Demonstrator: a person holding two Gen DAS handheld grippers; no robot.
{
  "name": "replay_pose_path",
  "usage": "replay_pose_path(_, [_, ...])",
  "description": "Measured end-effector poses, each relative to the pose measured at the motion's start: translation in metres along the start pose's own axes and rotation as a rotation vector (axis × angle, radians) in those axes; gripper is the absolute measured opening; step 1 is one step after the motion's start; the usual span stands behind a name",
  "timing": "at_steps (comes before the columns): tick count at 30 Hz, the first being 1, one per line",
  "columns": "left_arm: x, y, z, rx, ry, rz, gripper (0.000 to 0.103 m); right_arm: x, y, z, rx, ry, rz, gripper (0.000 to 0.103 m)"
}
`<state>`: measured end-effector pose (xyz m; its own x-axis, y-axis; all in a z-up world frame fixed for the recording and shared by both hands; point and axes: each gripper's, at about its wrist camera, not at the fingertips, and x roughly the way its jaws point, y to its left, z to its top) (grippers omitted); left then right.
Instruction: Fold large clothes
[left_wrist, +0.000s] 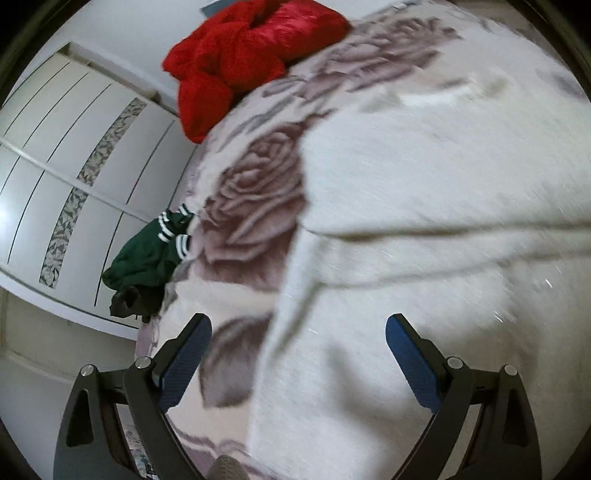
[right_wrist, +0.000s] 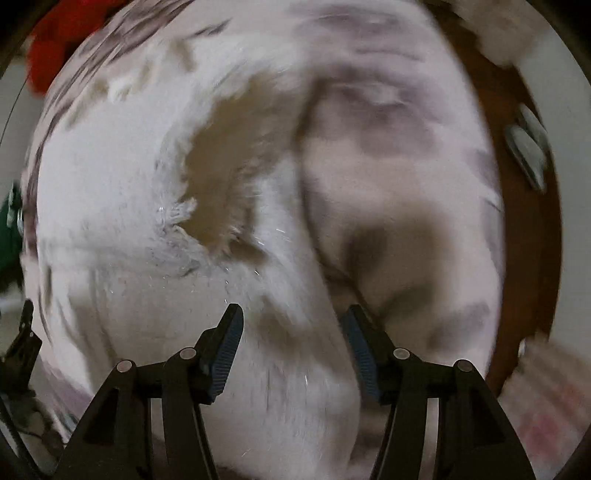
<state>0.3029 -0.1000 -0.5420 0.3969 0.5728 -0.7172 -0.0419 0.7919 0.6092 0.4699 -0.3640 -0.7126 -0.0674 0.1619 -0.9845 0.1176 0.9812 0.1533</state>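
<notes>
A large white fluffy garment (left_wrist: 424, 206) lies spread on a bed covered by a pale blanket with mauve roses (left_wrist: 255, 206). My left gripper (left_wrist: 299, 332) hovers over the garment's left edge, open wide, with nothing between its blue pads. In the right wrist view the same white garment (right_wrist: 122, 206) shows a tan lining (right_wrist: 225, 155) at its opening, all blurred. My right gripper (right_wrist: 291, 325) points down at it, jaws apart, and nothing is pinched between the pads.
A red garment (left_wrist: 243, 55) is heaped at the bed's far edge. A green garment with white stripes (left_wrist: 147, 254) hangs off the left side. White wardrobe doors (left_wrist: 66, 177) stand to the left. A brown wooden bed frame (right_wrist: 524, 221) runs along the right.
</notes>
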Motion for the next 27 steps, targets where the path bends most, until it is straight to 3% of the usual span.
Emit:
replay_pose_path(2, [-0.002, -0.026, -0.004, 0.019, -0.001, -0.017, 0.097, 0.011, -0.003, 0.008, -0.016, -0.052, -0.068, 0.058])
replay_pose_path(4, [0.0, -0.059, -0.009, 0.067, -0.001, -0.024, 0.097, 0.008, -0.031, 0.013, 0.101, -0.134, -0.111, 0.049])
replay_pose_path(5, [0.002, -0.073, -0.012, 0.098, 0.002, -0.022, 0.097, 0.01, -0.051, 0.012, 0.193, -0.137, -0.043, 0.05])
replay_pose_path(7, [0.01, -0.099, -0.021, 0.155, 0.015, 0.001, 0.097, 0.02, -0.067, 0.003, 0.256, -0.119, 0.002, 0.05])
replay_pose_path(9, [0.012, -0.107, -0.026, 0.181, -0.006, 0.039, 0.097, 0.013, -0.054, -0.001, 0.217, -0.123, -0.052, 0.049])
replay_pose_path(11, [0.012, -0.104, -0.025, 0.17, -0.011, 0.036, 0.097, -0.007, -0.046, -0.004, 0.193, -0.168, 0.005, 0.049])
replay_pose_path(12, [0.013, -0.102, -0.025, 0.164, -0.011, 0.034, 0.097, -0.008, -0.042, -0.003, 0.162, -0.18, -0.02, 0.049])
replay_pose_path(14, [0.015, -0.098, -0.026, 0.164, -0.01, 0.036, 0.097, 0.013, -0.05, -0.001, 0.146, -0.123, -0.07, 0.053])
replay_pose_path(17, [0.013, -0.098, -0.025, 0.177, -0.024, 0.037, 0.097, 0.014, -0.057, -0.005, 0.173, -0.1, -0.041, 0.057])
replay_pose_path(23, [-0.01, -0.067, -0.024, 0.092, -0.048, 0.006, 0.097, -0.045, -0.054, -0.078, 0.188, -0.107, -0.079, 0.059])
replay_pose_path(27, [-0.037, -0.047, -0.03, 0.059, -0.051, -0.022, 0.097, -0.083, -0.07, -0.157, 0.262, -0.12, -0.075, 0.067])
